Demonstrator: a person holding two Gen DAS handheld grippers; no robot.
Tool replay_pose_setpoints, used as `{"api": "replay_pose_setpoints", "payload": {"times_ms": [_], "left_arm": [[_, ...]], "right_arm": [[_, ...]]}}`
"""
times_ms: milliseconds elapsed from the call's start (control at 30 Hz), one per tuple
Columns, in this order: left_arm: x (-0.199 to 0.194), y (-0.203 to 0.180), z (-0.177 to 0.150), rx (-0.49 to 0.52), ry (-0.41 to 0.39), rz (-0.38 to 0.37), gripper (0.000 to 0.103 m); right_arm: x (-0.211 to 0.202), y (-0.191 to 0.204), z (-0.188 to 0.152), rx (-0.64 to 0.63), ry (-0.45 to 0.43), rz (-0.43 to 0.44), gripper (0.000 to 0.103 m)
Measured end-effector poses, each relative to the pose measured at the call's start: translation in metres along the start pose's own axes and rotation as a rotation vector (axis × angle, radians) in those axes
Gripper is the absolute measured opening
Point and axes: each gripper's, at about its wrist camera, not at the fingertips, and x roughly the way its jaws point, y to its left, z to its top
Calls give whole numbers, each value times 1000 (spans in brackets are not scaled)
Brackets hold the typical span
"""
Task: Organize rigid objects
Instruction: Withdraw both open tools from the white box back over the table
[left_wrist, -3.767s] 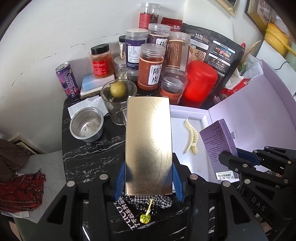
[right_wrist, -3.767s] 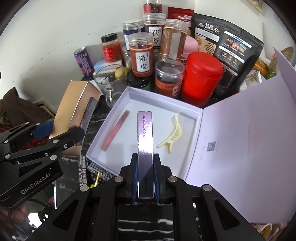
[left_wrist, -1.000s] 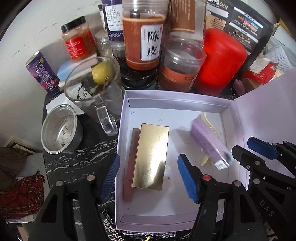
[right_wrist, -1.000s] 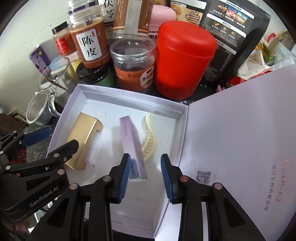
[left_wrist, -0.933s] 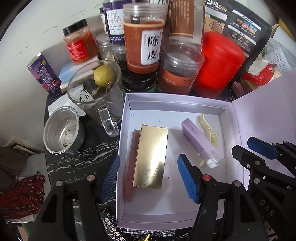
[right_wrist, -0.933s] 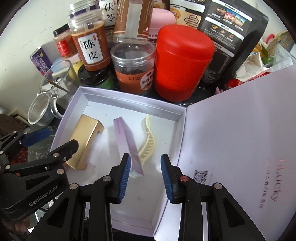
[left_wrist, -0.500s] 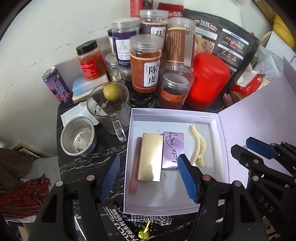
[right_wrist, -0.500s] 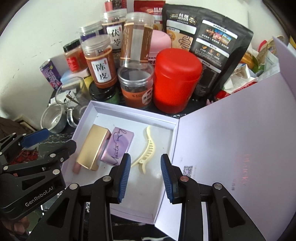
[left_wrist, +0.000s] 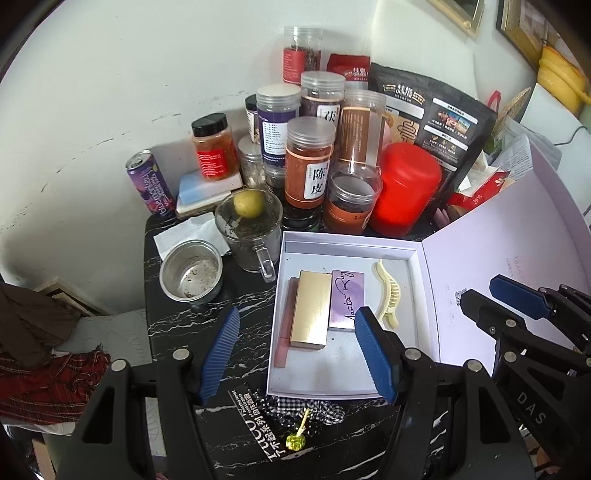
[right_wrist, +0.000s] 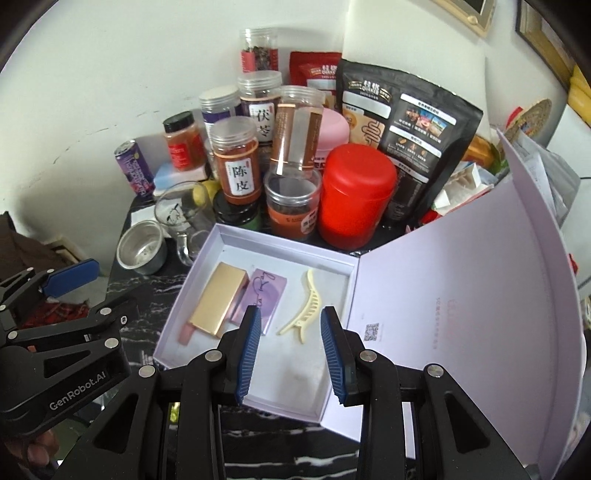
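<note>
A shallow lavender box (left_wrist: 345, 245) lies open on the black marbled table (left_wrist: 192, 325), its lid (right_wrist: 461, 314) folded out flat to the right. Inside, at the left, a gold box (left_wrist: 311, 309) lies flat on top of a slim pink bar (left_wrist: 285, 325) that shows along its left edge; just beside it on the right, touching, lies a purple box with a script signature (left_wrist: 346, 300), and further right, a little apart, a cream hair clip (left_wrist: 388, 295). The near part of the box floor is bare. The left gripper (left_wrist: 297, 354) hangs above the near left of the box with its blue pads spread wide and nothing between them; the right gripper (right_wrist: 290, 350) hangs over the near edge, its pads parted more narrowly and also empty. Beyond the far wall of the box stand a red canister (left_wrist: 406, 188), several clear jars of dried goods (left_wrist: 310, 162) and a black pouch (left_wrist: 432, 122). To the left sit a glass mug holding a yellow fruit (left_wrist: 251, 225), a small steel cup (left_wrist: 192, 271) and a purple can (left_wrist: 149, 182).
</note>
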Motion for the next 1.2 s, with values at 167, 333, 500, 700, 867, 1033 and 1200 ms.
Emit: {"api": "replay_pose_setpoints", "payload": {"times_ms": [167, 333, 500, 700, 867, 1033, 1200], "left_arm": [[-20, 7, -8, -15, -25, 12, 65], [-36, 13, -18, -19, -38, 21, 65], [-48, 20, -33, -31, -40, 33, 65], [-63, 26, -53, -39, -44, 45, 65], [-71, 31, -71, -51, -42, 45, 65], [-71, 39, -91, -66, -12, 44, 65], [-65, 47, -108, -81, 28, 41, 65]], "right_arm": [[-19, 10, -7, -13, -24, 16, 34], [-34, 21, -16, -33, -42, 29, 34], [-45, 29, -27, -50, -49, 43, 34], [-56, 39, -45, -65, -47, 62, 34], [-63, 48, -62, -74, -47, 77, 34], [-63, 55, -78, -81, -30, 96, 35], [-57, 62, -95, -93, 0, 109, 35]]}}
